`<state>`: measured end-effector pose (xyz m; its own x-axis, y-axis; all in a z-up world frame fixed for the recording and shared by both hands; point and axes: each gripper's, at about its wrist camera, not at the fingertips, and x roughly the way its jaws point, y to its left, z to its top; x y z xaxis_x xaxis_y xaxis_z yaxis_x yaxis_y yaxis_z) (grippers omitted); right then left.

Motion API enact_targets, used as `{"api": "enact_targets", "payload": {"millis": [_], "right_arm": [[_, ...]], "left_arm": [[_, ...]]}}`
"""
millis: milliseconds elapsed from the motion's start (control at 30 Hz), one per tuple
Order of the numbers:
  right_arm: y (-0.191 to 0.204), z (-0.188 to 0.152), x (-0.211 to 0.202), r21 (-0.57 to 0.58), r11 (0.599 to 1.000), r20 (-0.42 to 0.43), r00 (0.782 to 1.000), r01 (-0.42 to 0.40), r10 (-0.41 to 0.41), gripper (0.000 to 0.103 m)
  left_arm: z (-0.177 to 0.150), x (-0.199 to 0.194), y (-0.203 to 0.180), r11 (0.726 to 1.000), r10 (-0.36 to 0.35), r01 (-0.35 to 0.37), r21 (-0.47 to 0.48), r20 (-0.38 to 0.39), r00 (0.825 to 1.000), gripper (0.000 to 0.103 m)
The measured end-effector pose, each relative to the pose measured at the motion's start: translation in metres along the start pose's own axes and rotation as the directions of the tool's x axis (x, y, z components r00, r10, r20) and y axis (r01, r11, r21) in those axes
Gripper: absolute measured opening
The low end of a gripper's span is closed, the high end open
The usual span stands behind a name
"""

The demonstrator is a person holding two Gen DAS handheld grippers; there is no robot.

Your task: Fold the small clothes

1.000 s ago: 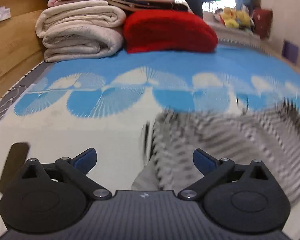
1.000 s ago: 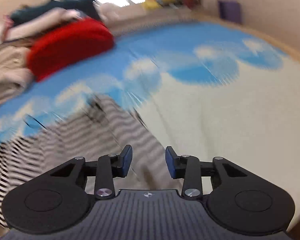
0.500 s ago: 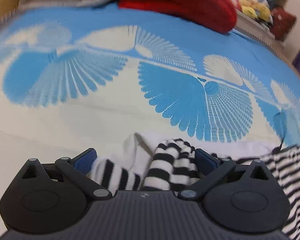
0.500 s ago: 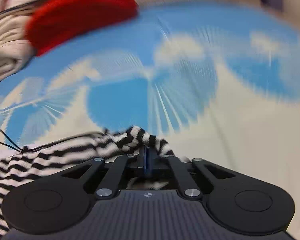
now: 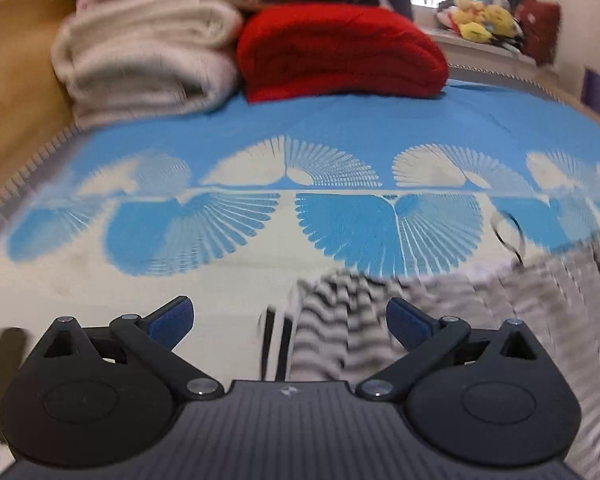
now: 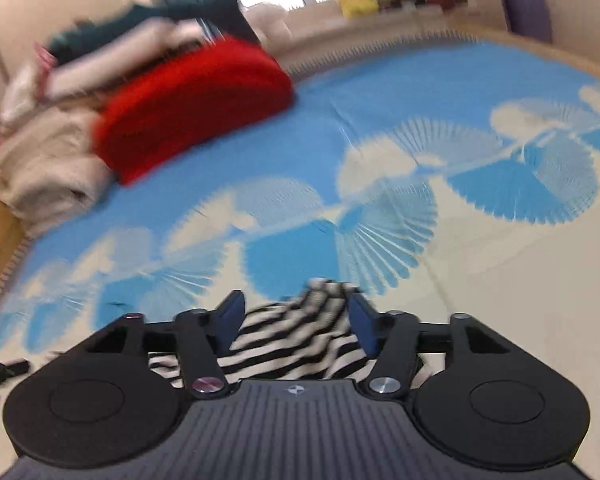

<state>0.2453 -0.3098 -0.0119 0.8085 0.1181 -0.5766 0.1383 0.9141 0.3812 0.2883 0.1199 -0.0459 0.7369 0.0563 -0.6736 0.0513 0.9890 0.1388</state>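
A black-and-white striped garment (image 5: pixel 520 320) lies blurred on the blue-and-cream bedspread (image 5: pixel 340 128), spreading off to the lower right. My left gripper (image 5: pixel 290 320) is open wide just above the bed; the garment's left edge reaches in between its fingers, nearer the right blue pad (image 5: pixel 406 320). In the right wrist view a bunched fold of the striped garment (image 6: pixel 300 332) sits between the jaws of my right gripper (image 6: pixel 296 320). Those jaws are opening and the pads stand apart from the fold.
Folded cream blankets (image 5: pixel 148 60) and a red folded blanket (image 5: pixel 340 56) are stacked at the head of the bed. A wooden bed frame (image 5: pixel 12 80) runs along the left. Plush toys (image 5: pixel 484 24) sit on the sill. A thin black cord loop (image 5: pixel 508 232) lies by the garment.
Half a second ago the right gripper was shut on the garment's edge; its jaws now stand apart. Both cameras dipped close to the cloth and have drawn back. The left gripper stayed open.
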Motion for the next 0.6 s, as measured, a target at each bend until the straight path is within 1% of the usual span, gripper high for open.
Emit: {"api": "enact_targets", "payload": {"millis": [33, 67, 100, 133, 167, 200, 300, 400, 467, 533, 600], "right_arm": [[0.005, -0.012, -0.021, -0.003, 1.0, 0.022, 1.0, -0.021, 0.021, 0.068], [0.009, -0.025, -0.038, -0.013, 0.999, 0.036, 0.999, -0.033, 0.033, 0.073], [0.012, -0.042, -0.055, -0.03, 0.999, 0.05, 0.998, -0.037, 0.038, 0.076], [0.014, -0.063, -0.071, -0.055, 0.998, 0.065, 0.997, -0.03, 0.034, 0.077], [0.015, -0.081, -0.083, -0.079, 0.997, 0.078, 0.997, -0.014, 0.02, 0.077], [0.017, -0.103, -0.095, -0.117, 0.993, 0.084, 0.996, 0.021, -0.012, 0.077], [0.023, -0.142, -0.115, -0.205, 0.977, 0.06, 0.997, 0.065, -0.054, 0.077], [0.031, -0.163, -0.131, -0.263, 0.962, 0.096, 0.994, 0.07, -0.046, 0.077], [0.033, -0.173, -0.137, -0.307, 0.948, 0.107, 0.993, 0.085, -0.054, 0.077], [0.034, -0.179, -0.142, -0.321, 0.944, 0.099, 0.994, 0.08, -0.051, 0.077], [0.029, -0.181, -0.147, -0.316, 0.946, 0.097, 0.994, 0.075, -0.046, 0.077]], "left_arm": [[-0.012, -0.017, -0.005, 1.0, 0.01, -0.01, 0.021, 0.01, 1.0, 0.103], [-0.025, -0.032, -0.009, 0.999, 0.01, -0.01, 0.03, 0.01, 1.0, 0.103], [-0.037, -0.044, -0.012, 0.999, 0.006, -0.006, 0.039, 0.006, 1.0, 0.103], [-0.051, -0.056, -0.015, 0.999, 0.004, -0.005, 0.044, 0.004, 1.0, 0.103], [-0.066, -0.068, -0.018, 0.999, 0.008, -0.008, 0.044, 0.005, 1.0, 0.103], [-0.079, -0.077, -0.023, 0.999, 0.014, -0.014, 0.045, 0.004, 1.0, 0.103], [-0.116, -0.1, -0.036, 0.999, 0.007, -0.007, 0.033, -0.002, 1.0, 0.103], [-0.14, -0.112, -0.044, 1.0, -0.017, 0.017, 0.003, -0.023, 1.0, 0.103], [-0.15, -0.12, -0.047, 1.0, -0.02, 0.02, -0.012, -0.017, 1.0, 0.103], [-0.158, -0.125, -0.048, 1.0, -0.022, 0.022, -0.018, -0.007, 1.0, 0.103], [-0.163, -0.127, -0.048, 1.0, -0.017, 0.016, -0.024, -0.015, 1.0, 0.103]]}}
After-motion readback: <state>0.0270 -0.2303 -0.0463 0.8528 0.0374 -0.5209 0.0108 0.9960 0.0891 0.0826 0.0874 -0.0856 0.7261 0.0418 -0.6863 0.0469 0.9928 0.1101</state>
